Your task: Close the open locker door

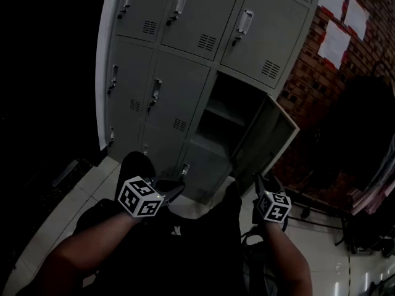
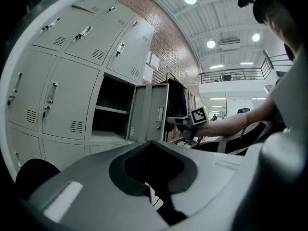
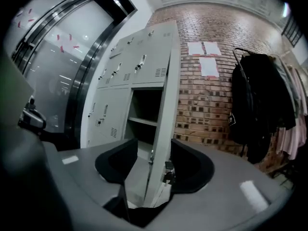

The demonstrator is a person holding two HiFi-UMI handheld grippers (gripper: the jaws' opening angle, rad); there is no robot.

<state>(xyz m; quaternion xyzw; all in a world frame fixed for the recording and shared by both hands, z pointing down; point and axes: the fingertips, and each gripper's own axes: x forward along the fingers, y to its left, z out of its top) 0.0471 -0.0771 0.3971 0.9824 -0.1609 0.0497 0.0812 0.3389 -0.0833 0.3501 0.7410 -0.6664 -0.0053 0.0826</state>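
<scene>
The locker door is open, not shut yet. Jaws of the right gripper stand wide around its edge; the left gripper is closed, empty.

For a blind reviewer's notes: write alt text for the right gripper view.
The edge of the open locker door stands between the spread fingers of the right gripper, seemingly untouched. Behind are grey lockers, a brick wall with papers, and hanging dark coats.
</scene>
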